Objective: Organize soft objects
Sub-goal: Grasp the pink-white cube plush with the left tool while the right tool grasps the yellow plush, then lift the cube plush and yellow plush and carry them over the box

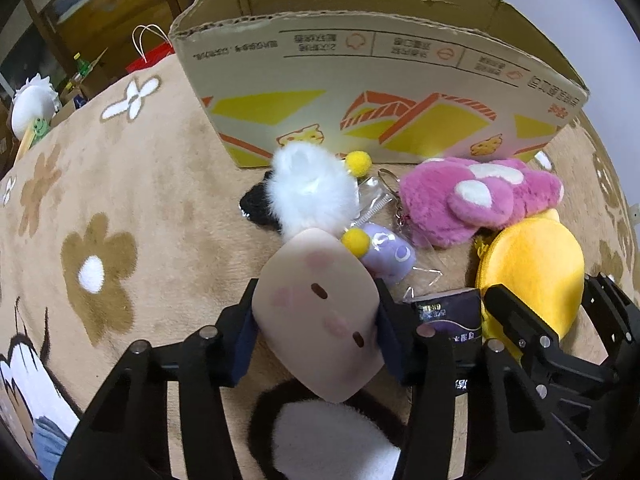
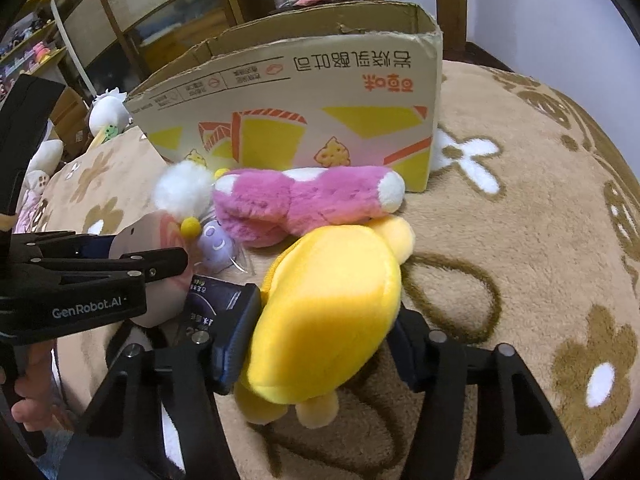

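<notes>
From the left wrist camera, the left gripper (image 1: 316, 316) has its blue-padded fingers closed against both sides of a smooth beige plush face (image 1: 320, 316) with pink blush marks and slit eyes; white fluffy fur (image 1: 312, 192) and two yellow pompoms top it. Beyond lie a lilac keychain charm (image 1: 390, 254) in clear wrap, a shaggy pink plush (image 1: 476, 200) and a rounded yellow plush (image 1: 532, 268), all on the tan flower-patterned fleece blanket (image 1: 120, 184) before an open cardboard box (image 1: 376, 92).

From the right wrist camera, the right gripper (image 2: 316, 344) clamps the velvety, oval yellow plush (image 2: 328, 312), lifted slightly. The pink plush (image 2: 304, 200) lies against the corrugated box (image 2: 304, 112).
</notes>
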